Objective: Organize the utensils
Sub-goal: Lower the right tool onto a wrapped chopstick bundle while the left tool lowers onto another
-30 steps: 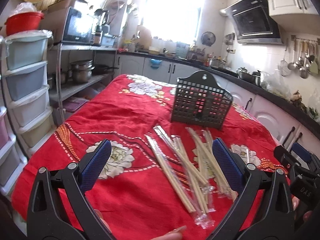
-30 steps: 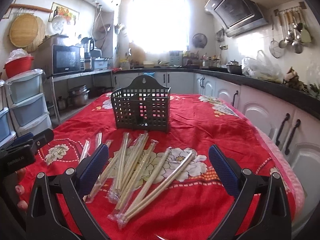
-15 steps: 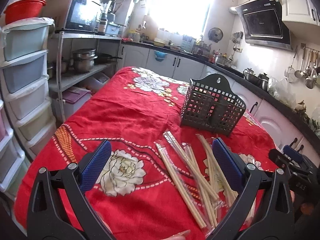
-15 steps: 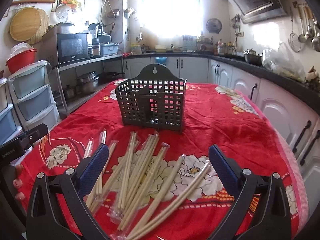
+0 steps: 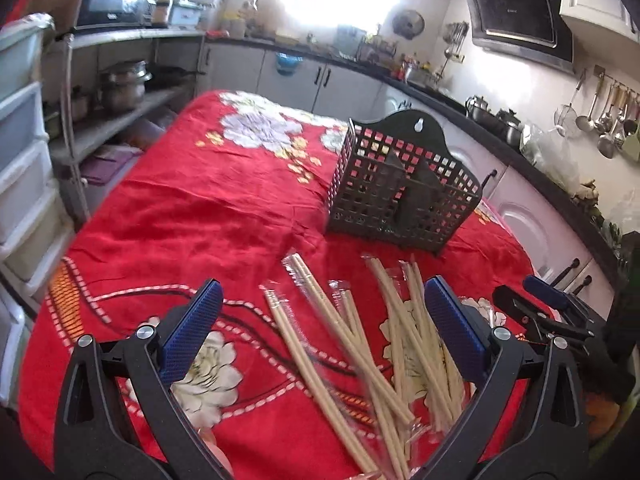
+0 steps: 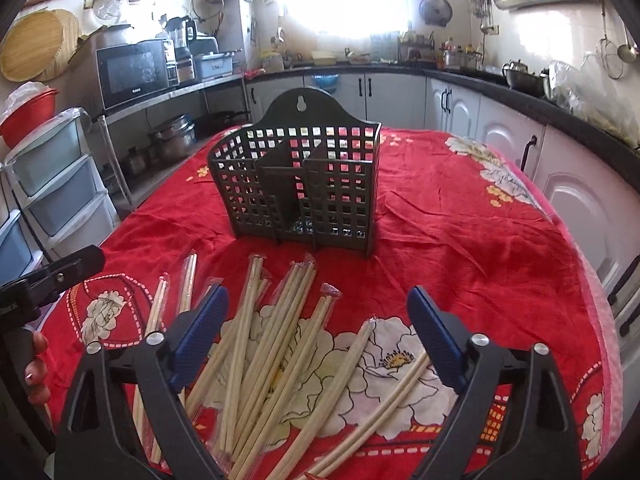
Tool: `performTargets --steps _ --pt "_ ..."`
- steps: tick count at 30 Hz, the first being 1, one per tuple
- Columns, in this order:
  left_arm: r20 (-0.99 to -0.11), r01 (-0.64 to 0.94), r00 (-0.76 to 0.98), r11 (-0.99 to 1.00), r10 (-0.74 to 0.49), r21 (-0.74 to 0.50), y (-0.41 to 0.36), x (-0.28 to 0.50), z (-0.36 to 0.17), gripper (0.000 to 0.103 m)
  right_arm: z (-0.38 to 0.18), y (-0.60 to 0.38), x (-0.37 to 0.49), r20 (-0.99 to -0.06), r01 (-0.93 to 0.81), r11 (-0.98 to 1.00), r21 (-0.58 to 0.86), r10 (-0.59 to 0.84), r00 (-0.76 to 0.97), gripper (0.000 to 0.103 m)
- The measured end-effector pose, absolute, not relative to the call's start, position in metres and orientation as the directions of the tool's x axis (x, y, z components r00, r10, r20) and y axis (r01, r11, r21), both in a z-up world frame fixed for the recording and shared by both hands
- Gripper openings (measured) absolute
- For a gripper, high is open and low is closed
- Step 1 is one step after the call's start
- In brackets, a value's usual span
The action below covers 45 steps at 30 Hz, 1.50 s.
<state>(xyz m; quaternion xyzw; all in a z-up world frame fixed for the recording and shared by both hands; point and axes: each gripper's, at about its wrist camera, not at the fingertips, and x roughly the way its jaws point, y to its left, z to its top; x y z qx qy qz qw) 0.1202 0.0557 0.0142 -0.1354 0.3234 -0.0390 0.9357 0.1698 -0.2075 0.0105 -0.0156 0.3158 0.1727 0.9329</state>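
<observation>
Both grippers have moved in toward the table over the past second, so the chopsticks and the holder now loom larger in each wrist view. The left gripper and right gripper hover wide open and empty above the wrapped chopsticks, which lie scattered on the red cloth near the cameras, with the empty holder standing just beyond them. Nothing on the table has shifted; sorting seems about to start, likely with a first pick from the pile.
</observation>
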Motion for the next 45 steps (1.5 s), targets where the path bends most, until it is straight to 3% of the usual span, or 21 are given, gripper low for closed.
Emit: performTargets --steps 4,9,14,17,28,30,32,41,45 --pt "-0.631 0.014 0.747 0.954 -0.209 -0.300 0.052 0.142 0.008 0.090 0.005 -0.209 0.186 -0.640 -0.328 0.941 0.081 0.301 0.707 0.075" --pt "-0.688 0.055 0.660 0.933 -0.301 -0.355 0.044 0.173 -0.004 0.073 -0.010 -0.213 0.209 -0.717 -0.318 0.939 0.131 0.312 0.624 0.053" --pt "-0.731 0.037 0.579 0.907 -0.361 -0.419 0.050 0.196 -0.022 0.063 -0.023 -0.208 0.222 -0.759 -0.351 0.923 0.161 0.343 0.554 0.034" --pt "-0.741 0.015 0.546 0.889 -0.391 -0.457 0.058 0.205 -0.030 0.056 -0.028 -0.204 0.230 -0.776 -0.356 0.915 0.191 0.362 0.516 0.030" --pt "-0.781 -0.051 0.468 0.869 -0.414 -0.491 0.073 0.232 -0.046 0.055 -0.051 -0.203 0.264 -0.821 -0.298 0.913 0.277 0.386 0.420 0.021" --pt "-0.788 -0.073 0.455 0.865 -0.414 -0.497 0.077 0.238 -0.052 0.047 -0.051 -0.206 0.267 -0.819 -0.292 0.909 0.298 0.401 0.411 0.020" --pt "-0.790 -0.088 0.447 0.858 -0.419 -0.506 0.080 0.244 -0.057 0.045 -0.052 -0.207 0.269 -0.817 -0.287 0.904 0.317 0.414 0.402 0.020" --pt "-0.826 -0.055 0.463 0.919 -0.323 -0.391 0.062 0.259 -0.054 0.044 -0.054 -0.214 0.273 -0.812 -0.290 0.897 0.334 0.430 0.396 0.016" --pt "-0.835 -0.052 0.472 0.936 -0.283 -0.347 0.059 0.265 -0.056 0.034 -0.053 -0.212 0.274 -0.804 -0.294 0.891 0.346 0.443 0.397 0.010"
